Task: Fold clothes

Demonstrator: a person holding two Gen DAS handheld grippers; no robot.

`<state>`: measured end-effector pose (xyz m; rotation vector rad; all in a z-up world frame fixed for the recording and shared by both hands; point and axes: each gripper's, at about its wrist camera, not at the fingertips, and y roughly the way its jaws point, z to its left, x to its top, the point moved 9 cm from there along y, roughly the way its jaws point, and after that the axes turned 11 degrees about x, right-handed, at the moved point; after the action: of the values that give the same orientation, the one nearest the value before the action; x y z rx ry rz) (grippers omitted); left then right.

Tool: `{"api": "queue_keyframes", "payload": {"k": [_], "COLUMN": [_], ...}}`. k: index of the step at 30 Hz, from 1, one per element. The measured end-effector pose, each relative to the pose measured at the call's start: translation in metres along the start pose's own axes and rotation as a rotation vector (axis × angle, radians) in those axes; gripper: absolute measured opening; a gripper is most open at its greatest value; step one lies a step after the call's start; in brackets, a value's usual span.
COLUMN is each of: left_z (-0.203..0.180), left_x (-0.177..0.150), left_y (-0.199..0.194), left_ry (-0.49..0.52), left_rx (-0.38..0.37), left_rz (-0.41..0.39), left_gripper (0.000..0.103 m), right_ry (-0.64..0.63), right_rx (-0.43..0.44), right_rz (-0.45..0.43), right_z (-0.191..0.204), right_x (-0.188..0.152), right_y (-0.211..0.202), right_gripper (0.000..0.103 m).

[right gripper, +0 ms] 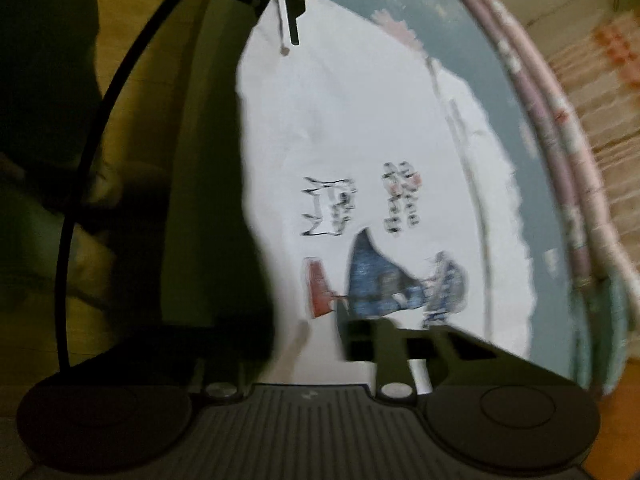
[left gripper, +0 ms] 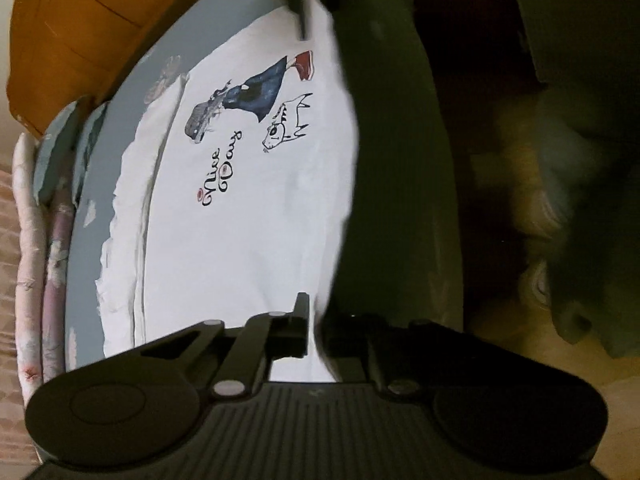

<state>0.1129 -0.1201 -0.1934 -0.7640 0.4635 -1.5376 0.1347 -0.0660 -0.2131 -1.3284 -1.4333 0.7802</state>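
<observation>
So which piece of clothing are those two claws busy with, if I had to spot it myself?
Find the blue-grey bed sheet. Spread flat on it lies a white T-shirt, with the left gripper and right gripper shut on its near edge. Its print sets it apart: a figure in a blue dress with red shoes, a line-drawn cat and the words "Nice Day".

The shirt's print (right gripper: 380, 248) is motion-smeared in the right wrist view (lettering unreadable); its near hem (left gripper: 316, 360) hides behind the gripper.
</observation>
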Motion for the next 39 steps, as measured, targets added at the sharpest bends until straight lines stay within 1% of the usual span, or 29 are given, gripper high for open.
{"api": "queue_keyframes", "payload": {"k": [2, 4, 11, 15, 17, 25, 34, 39], "left_z": [0.007, 0.014, 0.048, 0.067, 0.075, 0.109, 0.169, 0.199], "left_x": [0.0, 0.0, 0.0, -0.001, -0.002, -0.017, -0.041, -0.051], "left_y": [0.001, 0.0, 0.006, 0.011, 0.014, 0.032, 0.072, 0.097], "left_ry": [-0.008, -0.02, -0.127, -0.188, -0.193, -0.226, -0.315, -0.325], "left_rx": [-0.014, -0.021, -0.026, -0.015, -0.009, 0.013, 0.027, 0.07], "left_rz": [0.007, 0.015, 0.064, 0.08, 0.076, 0.054, 0.01, -0.029], "left_gripper": [0.003, 0.003, 0.002, 0.002, 0.002, 0.002, 0.002, 0.003], "right_ry": [0.036, 0.053, 0.148, 0.189, 0.207, 0.24, 0.297, 0.325], "right_rx": [0.044, 0.059, 0.117, 0.12, 0.115, 0.032, -0.117, -0.208], "right_rz": [0.004, 0.007, 0.011, 0.017, 0.023, 0.056, 0.119, 0.157], "right_z": [0.0, -0.003, -0.025, -0.042, -0.054, -0.108, -0.18, -0.224], "right_x": [0.0, 0.0, -0.001, -0.001, 0.0, 0.008, 0.02, 0.024], "right_y": [0.0, -0.001, -0.004, -0.006, -0.006, 0.001, 0.013, 0.021], "right_gripper": [0.008, 0.008, 0.005, 0.004, 0.004, 0.004, 0.004, 0.004]}}
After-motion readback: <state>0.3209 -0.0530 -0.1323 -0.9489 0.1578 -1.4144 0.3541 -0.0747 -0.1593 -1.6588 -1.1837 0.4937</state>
